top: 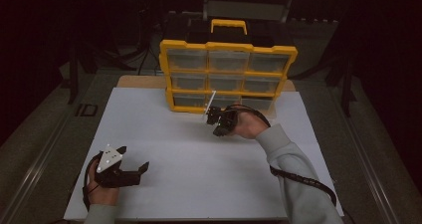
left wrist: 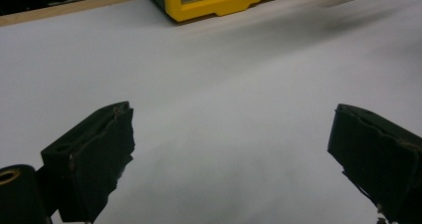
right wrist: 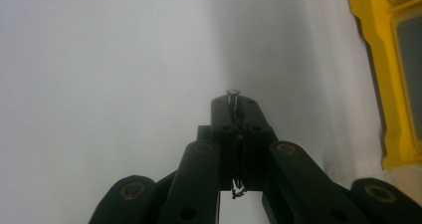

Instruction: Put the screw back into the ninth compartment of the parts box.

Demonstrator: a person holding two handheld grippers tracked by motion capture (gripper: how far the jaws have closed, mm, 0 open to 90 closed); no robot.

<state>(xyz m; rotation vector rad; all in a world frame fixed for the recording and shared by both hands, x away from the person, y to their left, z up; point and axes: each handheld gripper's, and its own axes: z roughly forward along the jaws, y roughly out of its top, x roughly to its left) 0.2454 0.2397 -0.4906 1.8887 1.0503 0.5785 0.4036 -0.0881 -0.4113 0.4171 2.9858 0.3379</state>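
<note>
My right gripper point(right wrist: 234, 102) is shut on a small metal screw point(right wrist: 232, 94), whose head pokes out at the jaw tips. In the high view the right gripper point(top: 218, 122) hovers just in front of the bottom row of a yellow organizer point(top: 226, 47) with clear drawers. At the near left, my left gripper point(top: 134, 158) rests on the white mat point(top: 174, 154), open. In its own view the left gripper point(left wrist: 234, 154) has its jaws spread wide with bare mat between them.
The organizer stands upright at the back of the mat, a yellow carry handle point(top: 228, 24) on top. Its base edge point(left wrist: 224, 5) appears far ahead in the left gripper view and its side point(right wrist: 383, 74) at the right of the right gripper view. Dark surroundings ring the table.
</note>
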